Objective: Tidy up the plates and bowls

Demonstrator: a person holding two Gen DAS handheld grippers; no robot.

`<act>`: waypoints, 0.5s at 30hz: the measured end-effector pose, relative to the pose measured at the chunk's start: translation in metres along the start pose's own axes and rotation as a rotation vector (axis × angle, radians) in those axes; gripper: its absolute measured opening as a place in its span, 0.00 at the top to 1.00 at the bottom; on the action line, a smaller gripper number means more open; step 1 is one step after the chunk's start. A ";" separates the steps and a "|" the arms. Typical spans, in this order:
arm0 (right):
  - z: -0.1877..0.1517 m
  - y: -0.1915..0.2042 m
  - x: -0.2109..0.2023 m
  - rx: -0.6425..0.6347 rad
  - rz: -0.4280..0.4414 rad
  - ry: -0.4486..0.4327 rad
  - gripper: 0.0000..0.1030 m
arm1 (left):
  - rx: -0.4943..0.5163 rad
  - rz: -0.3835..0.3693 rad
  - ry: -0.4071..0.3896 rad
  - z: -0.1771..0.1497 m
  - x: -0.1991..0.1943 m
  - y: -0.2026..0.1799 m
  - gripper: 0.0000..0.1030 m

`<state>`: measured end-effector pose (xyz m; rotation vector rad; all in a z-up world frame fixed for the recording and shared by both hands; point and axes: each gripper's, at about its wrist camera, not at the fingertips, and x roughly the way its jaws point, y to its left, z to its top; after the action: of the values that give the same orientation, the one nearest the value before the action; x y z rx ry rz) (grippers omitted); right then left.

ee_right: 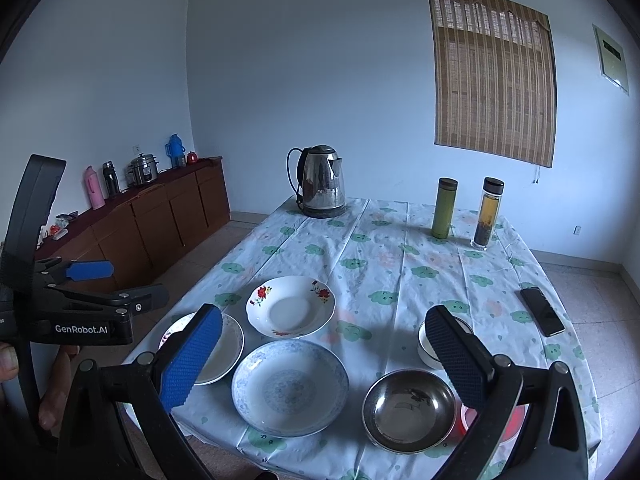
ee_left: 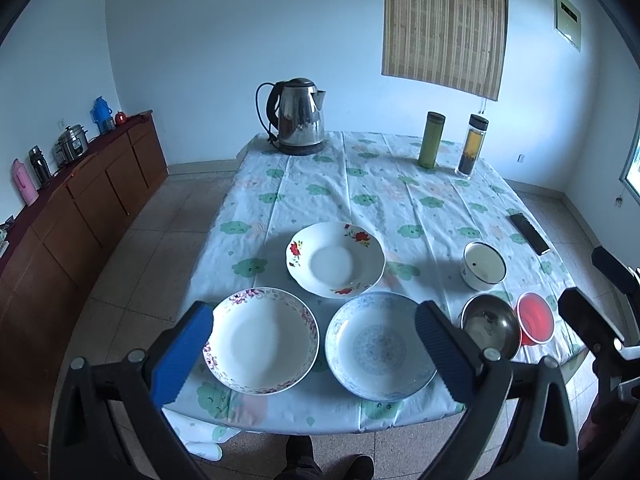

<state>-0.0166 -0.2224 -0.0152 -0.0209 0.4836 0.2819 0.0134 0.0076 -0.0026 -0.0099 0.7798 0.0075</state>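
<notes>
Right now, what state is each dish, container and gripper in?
Red-flower plate: empty, flat, unstacked.
Purple-rim plate: empty, flat, unstacked.
Blue plate: empty, flat, at the near edge.
Steel bowl: upright, nearly empty.
Enamel cup: upright, uncovered.
Red bowl: upright, beside the steel bowl.
Kettle: lid closed.
Green bottle: upright, capped.
Clear bottle: upright, capped, part full.
Left gripper: open, empty.
Right gripper: open, empty.
</notes>
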 end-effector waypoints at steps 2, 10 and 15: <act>0.000 -0.001 0.000 0.005 0.002 0.000 0.01 | 0.001 0.001 0.000 0.001 0.000 -0.001 0.01; 0.001 -0.004 0.004 0.021 0.008 0.009 0.01 | 0.000 0.000 0.001 0.000 0.000 -0.001 0.01; 0.001 -0.003 0.005 0.009 0.010 0.010 0.01 | 0.001 0.000 0.002 0.000 0.000 -0.001 0.01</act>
<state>-0.0107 -0.2238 -0.0172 -0.0116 0.4950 0.2899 0.0140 0.0069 -0.0026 -0.0092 0.7822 0.0069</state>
